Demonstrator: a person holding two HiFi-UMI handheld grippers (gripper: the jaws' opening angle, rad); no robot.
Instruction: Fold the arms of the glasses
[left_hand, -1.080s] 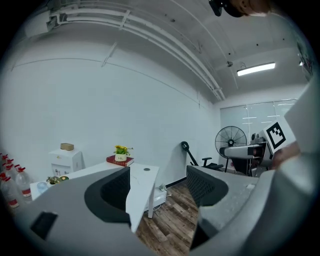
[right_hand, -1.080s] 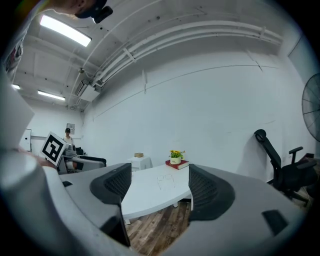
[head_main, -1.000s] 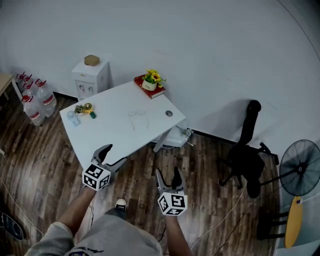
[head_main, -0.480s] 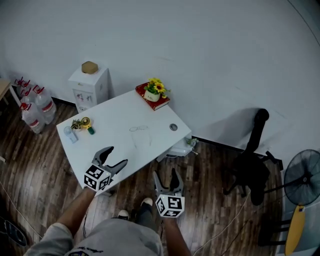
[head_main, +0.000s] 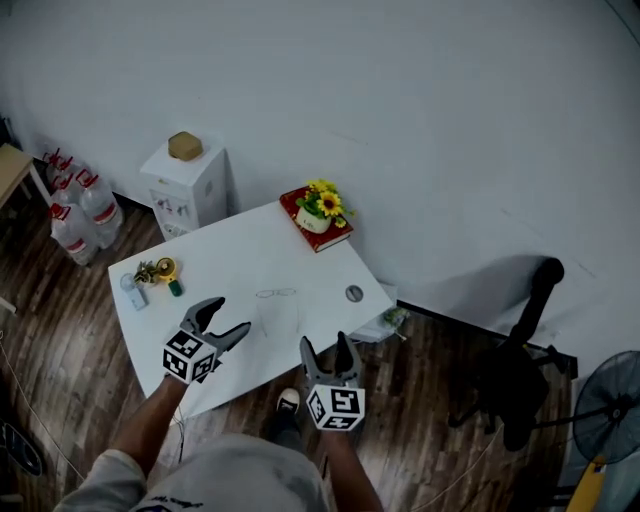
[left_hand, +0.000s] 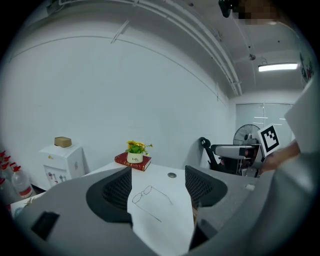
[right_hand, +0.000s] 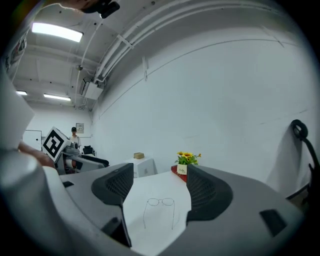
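**Both grippers open, short of the glasses**

I hold 2 grippers out in front of me, and neither has anything in it. My left gripper (head_main: 230, 314) hangs over the near edge of the white table (head_main: 225, 255), its 2 jaws well apart with only bare tabletop between them. My right gripper (head_main: 324, 342) sits just off the table's near edge, over the wood floor (head_main: 80, 330). Its jaws are spread wide too and clamp nothing.

The glasses (head_main: 277, 294) lie flat near the middle of the table, well ahead of both grippers and touched by neither. They are thin wire frames. The lenses face away from me and the 2 arms stretch straight back toward me, unfolded. In the left gripper view the glasses (left_hand: 142, 192) show in the gap between the jaws of that gripper (left_hand: 157, 172), turned at a slant. In the right gripper view the glasses (right_hand: 161, 201) line up squarely between the jaws of that gripper (right_hand: 159, 170).

At the table's far corner a flower pot (head_main: 322, 212) stands on a red book (head_main: 299, 207). A round grommet (head_main: 354, 293) sits near the right edge, and a few small items (head_main: 158, 271) lie at the left end. Past the table stand a white cabinet (head_main: 190, 185) and water bottles (head_main: 80, 215). A black chair (head_main: 525, 350) is off to the right.
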